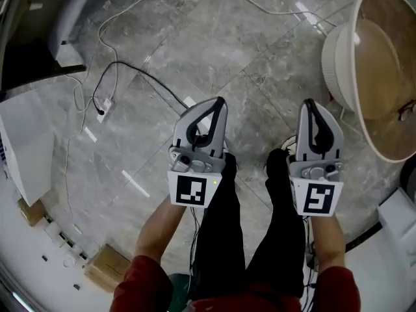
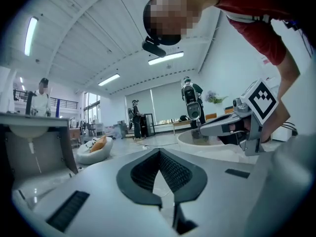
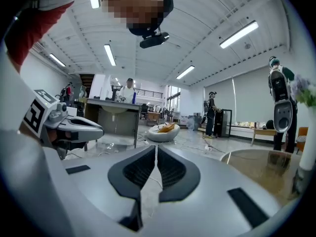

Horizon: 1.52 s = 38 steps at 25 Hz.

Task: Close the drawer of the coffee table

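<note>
The round coffee table (image 1: 336, 56), with a white wall and a tan wooden top, stands at the upper right of the head view; no drawer shows on it. In the right gripper view its top (image 3: 261, 169) lies at the lower right. A person stands on the grey marble floor holding both grippers level in front of the legs, well short of the table. My left gripper (image 1: 220, 101) (image 2: 159, 151) is shut with nothing between its jaws. My right gripper (image 1: 308, 103) (image 3: 156, 146) is also shut and holds nothing. Each gripper shows in the other's view.
Cables and a power strip (image 1: 104, 106) trail across the floor to the upper left. A white cabinet (image 1: 29, 148) and cardboard boxes (image 1: 107, 265) stand at the left. A beanbag (image 3: 165, 131), a grey bench (image 3: 116, 115) and several people are farther off.
</note>
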Available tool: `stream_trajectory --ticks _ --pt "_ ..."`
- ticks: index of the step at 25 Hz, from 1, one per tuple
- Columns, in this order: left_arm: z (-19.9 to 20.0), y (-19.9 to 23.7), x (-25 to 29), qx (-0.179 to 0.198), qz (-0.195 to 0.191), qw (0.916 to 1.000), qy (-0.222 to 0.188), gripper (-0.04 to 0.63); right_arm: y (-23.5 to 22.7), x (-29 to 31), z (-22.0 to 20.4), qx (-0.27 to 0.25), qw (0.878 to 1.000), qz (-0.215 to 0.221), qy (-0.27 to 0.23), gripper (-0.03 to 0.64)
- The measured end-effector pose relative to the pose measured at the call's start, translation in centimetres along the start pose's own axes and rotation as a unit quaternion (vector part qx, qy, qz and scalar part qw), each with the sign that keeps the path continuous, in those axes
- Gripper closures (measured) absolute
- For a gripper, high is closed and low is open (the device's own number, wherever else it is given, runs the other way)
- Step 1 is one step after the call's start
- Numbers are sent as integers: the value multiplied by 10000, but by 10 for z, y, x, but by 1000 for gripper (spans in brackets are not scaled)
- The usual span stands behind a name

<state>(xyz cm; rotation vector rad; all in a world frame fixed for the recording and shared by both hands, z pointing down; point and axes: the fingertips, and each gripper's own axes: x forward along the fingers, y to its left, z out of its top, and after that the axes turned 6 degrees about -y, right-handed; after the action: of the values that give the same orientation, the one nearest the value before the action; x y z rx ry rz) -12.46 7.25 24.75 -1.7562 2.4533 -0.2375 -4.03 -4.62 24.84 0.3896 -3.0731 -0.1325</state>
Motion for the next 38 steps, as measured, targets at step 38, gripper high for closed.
stream_trajectory --ticks 38 --pt "528 170 -80 -179 1996 9782 -546 583 -51 -24 556 101 9935 32 -1136 589"
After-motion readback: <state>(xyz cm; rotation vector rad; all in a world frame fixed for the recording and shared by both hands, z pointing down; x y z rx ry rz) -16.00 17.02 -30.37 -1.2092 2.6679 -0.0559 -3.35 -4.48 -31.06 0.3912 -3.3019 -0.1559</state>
